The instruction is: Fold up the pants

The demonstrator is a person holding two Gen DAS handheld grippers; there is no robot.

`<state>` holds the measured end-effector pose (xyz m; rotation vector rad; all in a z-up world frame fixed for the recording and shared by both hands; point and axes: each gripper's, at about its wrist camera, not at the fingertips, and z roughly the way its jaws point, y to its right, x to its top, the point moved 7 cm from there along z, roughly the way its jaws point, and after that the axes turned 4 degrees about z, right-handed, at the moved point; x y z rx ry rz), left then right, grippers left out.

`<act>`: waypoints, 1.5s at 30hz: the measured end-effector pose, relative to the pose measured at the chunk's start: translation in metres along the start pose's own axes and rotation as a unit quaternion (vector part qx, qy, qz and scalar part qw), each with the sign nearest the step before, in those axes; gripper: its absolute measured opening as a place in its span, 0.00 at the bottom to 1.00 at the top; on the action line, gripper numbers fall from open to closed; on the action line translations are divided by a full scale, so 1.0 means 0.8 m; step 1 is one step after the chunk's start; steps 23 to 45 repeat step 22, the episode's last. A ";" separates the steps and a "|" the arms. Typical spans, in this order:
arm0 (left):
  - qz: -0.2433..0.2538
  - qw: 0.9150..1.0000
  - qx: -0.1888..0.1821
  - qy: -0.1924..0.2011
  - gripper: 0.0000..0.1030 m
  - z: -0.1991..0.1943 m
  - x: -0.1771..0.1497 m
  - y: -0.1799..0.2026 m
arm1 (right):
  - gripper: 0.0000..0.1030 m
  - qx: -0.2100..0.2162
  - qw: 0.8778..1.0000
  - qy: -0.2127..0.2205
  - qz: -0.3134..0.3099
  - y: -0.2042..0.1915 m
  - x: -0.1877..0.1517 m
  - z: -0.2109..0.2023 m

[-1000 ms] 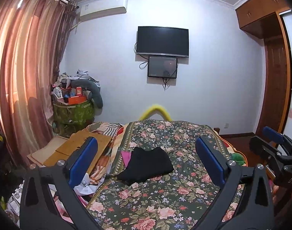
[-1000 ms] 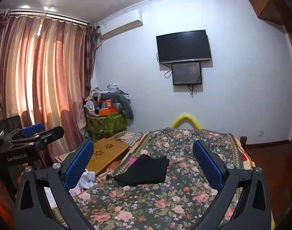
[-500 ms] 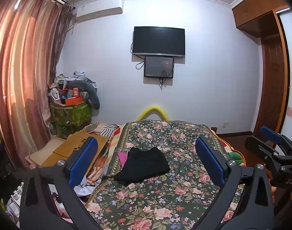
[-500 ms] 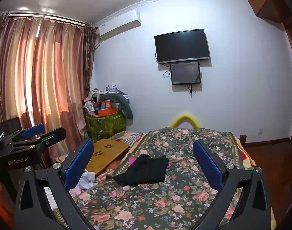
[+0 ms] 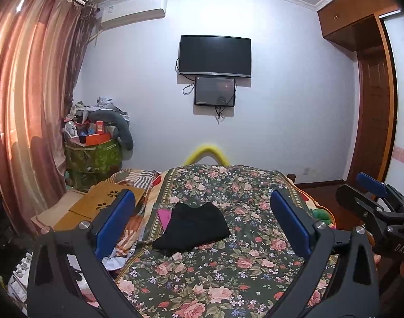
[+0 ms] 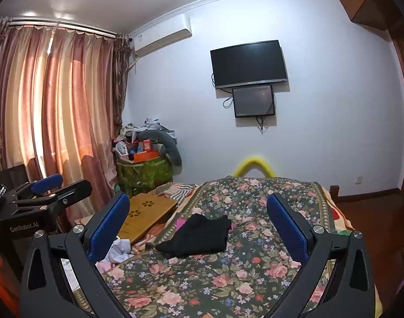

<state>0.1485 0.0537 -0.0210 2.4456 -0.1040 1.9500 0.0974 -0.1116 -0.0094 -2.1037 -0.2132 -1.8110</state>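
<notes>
- The black pants (image 5: 192, 229) sit in a folded bundle on the floral bed (image 5: 228, 273), a bit toward 10 o'clock of its middle, nothing touching them.
- Left claw (image 5: 202, 220) is spread wide and empty, up in the air short of the pants.
- Right claw (image 6: 198, 224) is the same, wide apart and holding nothing.
- Wooden lap tray (image 6: 146, 216) lies off the bed at 9 o'clock; TV (image 5: 215, 55) on the wall at 12.

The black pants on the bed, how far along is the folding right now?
The black pants already lie as a compact folded bundle on the floral bedspread, so the folding looks largely done. Nothing is in hand: the left gripper and right gripper both have their jaws wide open, held back from the cloth. At most a final tidy seems left.
</notes>
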 end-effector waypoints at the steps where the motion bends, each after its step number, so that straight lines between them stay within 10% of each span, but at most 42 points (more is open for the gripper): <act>1: 0.000 1.000 -0.002 0.000 1.00 0.000 -0.001 -0.001 | 1.00 -0.001 1.000 0.001 0.000 0.000 0.000 0.000; 45: 0.007 1.000 -0.015 -0.005 1.00 0.004 -0.005 -0.004 | 1.00 -0.005 1.000 -0.006 -0.003 0.001 -0.001 0.007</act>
